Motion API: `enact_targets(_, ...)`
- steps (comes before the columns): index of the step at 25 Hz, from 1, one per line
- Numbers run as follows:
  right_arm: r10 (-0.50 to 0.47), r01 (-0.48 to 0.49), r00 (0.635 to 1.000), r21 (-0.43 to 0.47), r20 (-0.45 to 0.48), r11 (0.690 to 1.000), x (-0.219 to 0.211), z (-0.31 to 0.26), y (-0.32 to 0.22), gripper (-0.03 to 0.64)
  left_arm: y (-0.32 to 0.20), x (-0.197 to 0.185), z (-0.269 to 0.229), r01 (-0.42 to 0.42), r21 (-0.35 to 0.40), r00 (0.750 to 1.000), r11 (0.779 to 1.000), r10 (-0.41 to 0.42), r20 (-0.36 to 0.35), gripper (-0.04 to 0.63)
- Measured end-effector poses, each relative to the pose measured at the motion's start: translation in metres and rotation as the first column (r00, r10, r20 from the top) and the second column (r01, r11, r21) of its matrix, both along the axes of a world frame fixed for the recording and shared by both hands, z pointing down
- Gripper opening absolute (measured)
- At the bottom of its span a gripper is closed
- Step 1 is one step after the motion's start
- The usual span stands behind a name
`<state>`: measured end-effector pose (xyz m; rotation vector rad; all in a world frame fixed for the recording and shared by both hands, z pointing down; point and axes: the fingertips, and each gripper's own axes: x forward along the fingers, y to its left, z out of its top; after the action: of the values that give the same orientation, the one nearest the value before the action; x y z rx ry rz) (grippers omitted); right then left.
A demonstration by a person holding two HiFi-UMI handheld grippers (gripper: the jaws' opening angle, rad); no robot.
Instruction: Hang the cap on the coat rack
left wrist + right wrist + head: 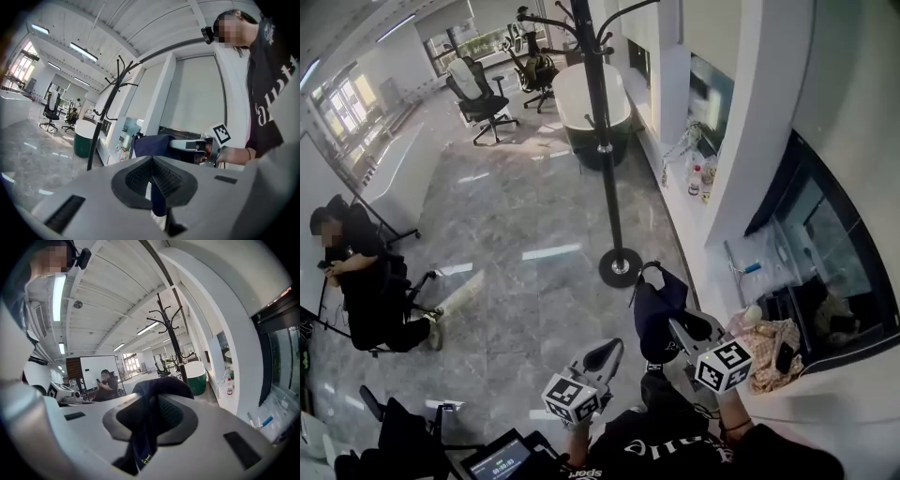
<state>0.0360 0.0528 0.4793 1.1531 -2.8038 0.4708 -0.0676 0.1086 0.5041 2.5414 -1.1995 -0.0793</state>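
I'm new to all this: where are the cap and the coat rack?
cap (657, 305): head view, its dark crown.
coat rack (607, 183): head view, middle of its pole.

Navy cap (659, 314) held aloft, off black coat rack (606, 159).

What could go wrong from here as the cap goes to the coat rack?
The right gripper pinches only a fold of the cap; the rest hangs free and might slip out. The coat rack is a pole on a round base; a nudge at the hooks might rock it.
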Motion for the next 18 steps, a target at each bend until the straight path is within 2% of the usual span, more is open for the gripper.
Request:
enact_targets(6, -0.019, 0.018, 1.000, 0.029, 0.012, 0.999, 0.002, -0.012, -0.093, 0.080, -0.093, 0.000, -0.021, 0.029, 0.051, 0.999, 0.998, -0.027, -0.026, 0.005)
enact_targets(13, -0.049, 0.046, 0.998, 0.063, 0.040, 0.997, 0.011, -0.021, -0.188, 0.080, -0.187, 0.021, -0.029, 0.019, 0.099, 1.000, 0.995, -0.022, 0.021, 0.005)
enact_targets(18, -0.065, 0.063, 0.997, 0.041, 0.041, 0.997, 0.016, -0.008, -0.241, 0.080, -0.215, 0.036, -0.019, 0.018, 0.059, 0.999, 0.998, -0.019, 0.030, 0.005)
